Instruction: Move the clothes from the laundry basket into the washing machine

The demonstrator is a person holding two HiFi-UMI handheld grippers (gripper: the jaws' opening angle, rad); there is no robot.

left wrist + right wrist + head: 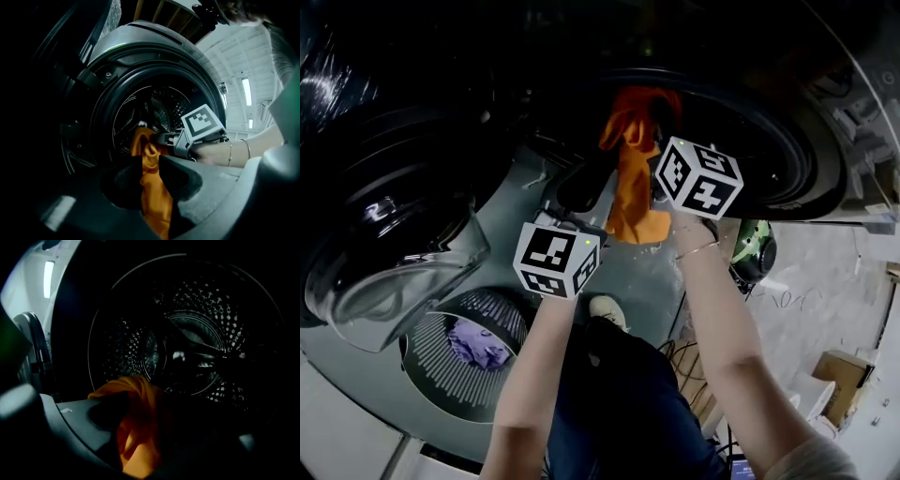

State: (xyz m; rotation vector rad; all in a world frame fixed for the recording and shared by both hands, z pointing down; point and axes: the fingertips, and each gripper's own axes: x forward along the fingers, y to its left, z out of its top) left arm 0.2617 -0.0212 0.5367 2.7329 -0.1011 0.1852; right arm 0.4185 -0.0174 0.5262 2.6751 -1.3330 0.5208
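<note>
Far left in the head view there's the round glass door of the front-loading washing machine point(389, 253), swung open. Just below it sits a round grey slatted laundry basket point(427, 361) with a crumpled purple garment point(480, 344) lying in the bottom. Moving right, the left claw point(149, 164) is clamped on a bright orange cloth point(633, 187). In the left gripper view the fabric runs straight up between the two dark pads and is squeezed between them. Its black-and-white marker cube point(556, 259) sits above the person's left forearm. The orange cloth itself hangs right at the mouth of the machine, top end bunched over the dark door seal point(769, 122) and lower end dangling outside the opening, so it's half in at best. Next over is the right claw point(140, 413), pushed into the opening with its own marker cube point(698, 176) at the wrist. In the right gripper view its jaws look parted, with the orange fabric lying loose between them and humped over the left jaw, not pinched as far as I can see, though the right jaw is really dark. Past it is the perforated steel drum point(197, 348). A thin bracelet point(698, 248) is on the right wrist, and far right on the floor there's a cardboard box point(839, 370).
</note>
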